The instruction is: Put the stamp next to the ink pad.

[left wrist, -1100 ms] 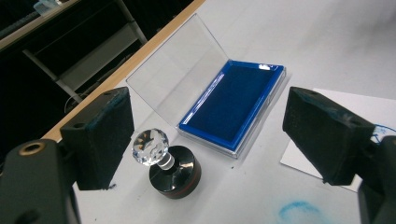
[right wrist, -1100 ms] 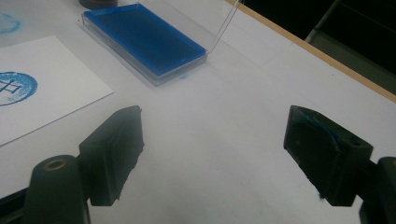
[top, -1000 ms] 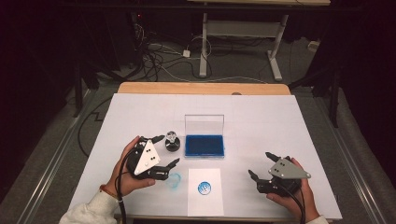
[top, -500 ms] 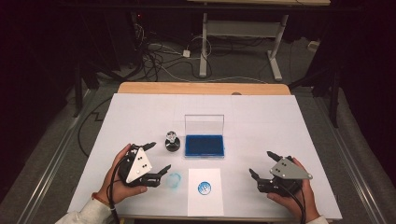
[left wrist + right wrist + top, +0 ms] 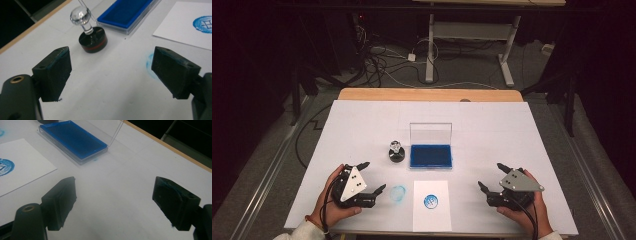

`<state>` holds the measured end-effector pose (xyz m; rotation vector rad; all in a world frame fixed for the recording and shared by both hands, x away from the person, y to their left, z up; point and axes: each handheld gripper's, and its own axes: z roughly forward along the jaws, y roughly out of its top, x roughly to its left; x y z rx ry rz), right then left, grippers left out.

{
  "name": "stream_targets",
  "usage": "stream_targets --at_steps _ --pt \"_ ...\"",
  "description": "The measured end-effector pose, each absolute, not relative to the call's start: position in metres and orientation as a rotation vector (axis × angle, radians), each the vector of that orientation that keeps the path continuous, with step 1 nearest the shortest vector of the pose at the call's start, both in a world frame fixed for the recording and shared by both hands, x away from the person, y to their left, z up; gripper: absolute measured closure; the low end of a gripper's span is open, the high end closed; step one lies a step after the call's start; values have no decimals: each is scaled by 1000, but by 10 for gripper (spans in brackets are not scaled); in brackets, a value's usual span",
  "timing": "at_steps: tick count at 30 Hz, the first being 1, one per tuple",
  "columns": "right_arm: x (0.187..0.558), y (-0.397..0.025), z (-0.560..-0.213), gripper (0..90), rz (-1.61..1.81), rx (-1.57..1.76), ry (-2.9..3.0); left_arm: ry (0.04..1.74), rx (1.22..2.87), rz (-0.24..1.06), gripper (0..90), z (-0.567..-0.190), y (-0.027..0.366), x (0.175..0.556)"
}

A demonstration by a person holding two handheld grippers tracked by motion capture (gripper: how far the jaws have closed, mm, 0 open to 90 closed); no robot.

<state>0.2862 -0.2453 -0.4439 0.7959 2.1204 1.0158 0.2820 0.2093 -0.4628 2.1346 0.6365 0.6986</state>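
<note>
A round black stamp with a clear knob (image 5: 396,151) (image 5: 91,37) stands upright on the white table, just left of an open blue ink pad (image 5: 430,155) (image 5: 126,13) (image 5: 73,141) with its clear lid raised. A white paper sheet (image 5: 432,210) (image 5: 185,27) (image 5: 22,163) near the front edge carries a round blue print (image 5: 430,201) (image 5: 204,23) (image 5: 5,167). My left gripper (image 5: 373,177) (image 5: 110,73) rests open at the front left, short of the stamp, nothing between its jaws. My right gripper (image 5: 492,175) (image 5: 115,202) rests open at the front right, also empty.
A faint blue ink smudge (image 5: 398,192) (image 5: 150,65) marks the table (image 5: 512,130) between the left gripper and the paper. A wooden strip (image 5: 427,95) runs along the table's far edge. Beyond it, cables and a desk frame (image 5: 467,40) sit on the dark floor.
My left gripper has drawn back from the stamp toward the front left edge of the table. The stamp stays upright where it was. The right gripper has barely moved.
</note>
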Motion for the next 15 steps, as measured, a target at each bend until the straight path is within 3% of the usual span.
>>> stream_targets --at_steps 15 --pt "283 -241 -441 197 1005 773 2119 656 2130 684 161 -466 215 274"
